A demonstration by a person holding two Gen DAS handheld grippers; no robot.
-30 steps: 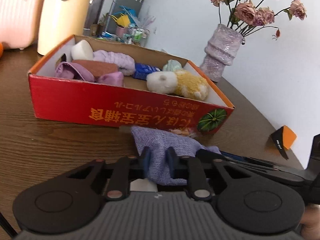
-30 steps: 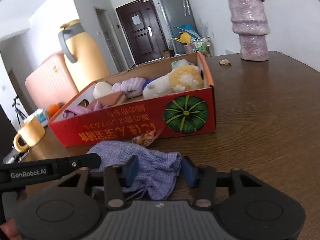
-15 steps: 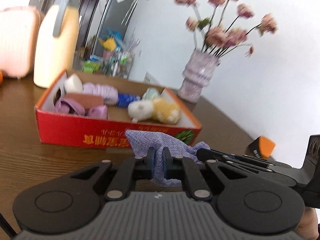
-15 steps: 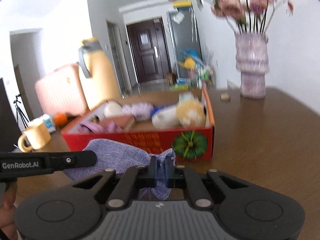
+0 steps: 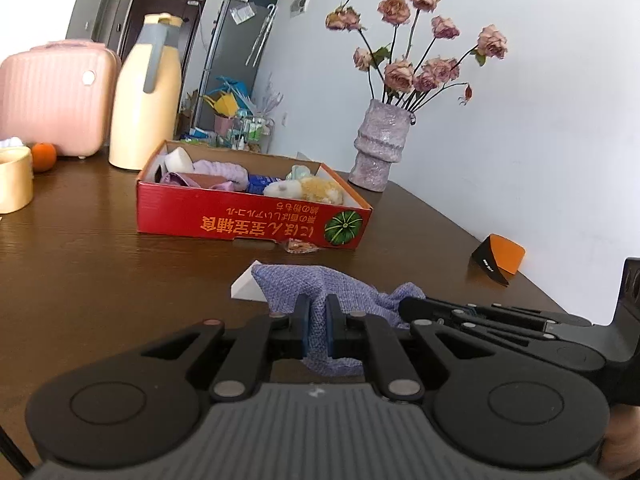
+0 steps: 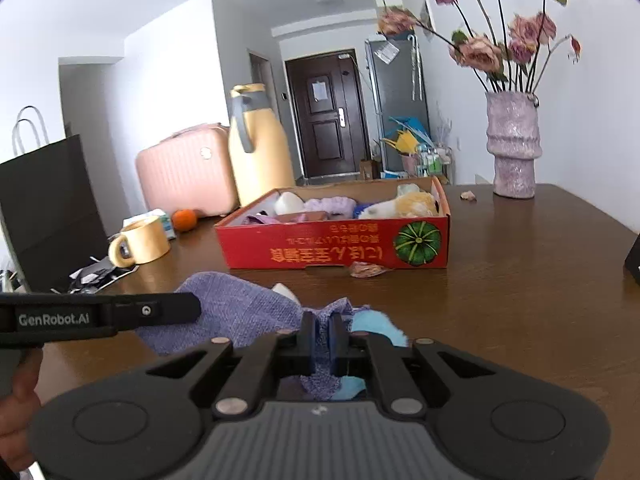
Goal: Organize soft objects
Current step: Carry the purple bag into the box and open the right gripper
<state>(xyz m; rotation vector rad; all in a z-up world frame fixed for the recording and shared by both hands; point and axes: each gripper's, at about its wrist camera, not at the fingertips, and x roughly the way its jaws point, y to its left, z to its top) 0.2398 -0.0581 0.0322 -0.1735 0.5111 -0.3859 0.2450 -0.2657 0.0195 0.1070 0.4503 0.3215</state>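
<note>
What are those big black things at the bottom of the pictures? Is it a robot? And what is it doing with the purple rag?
No robot here. A person holds two black pinching tools, one in each hand, and each tool has its own camera looking along its fingers. One picture is from the left claw, the other from the right claw. Both claws are shut on the same purple woven cloth, one at each end; a bit of light blue fabric shows beside it. Ahead on the brown wooden table sits a red cardboard box full of soft things, like a white and yellow plush toy. A speckled lilac vase of dried roses stands behind.
</note>
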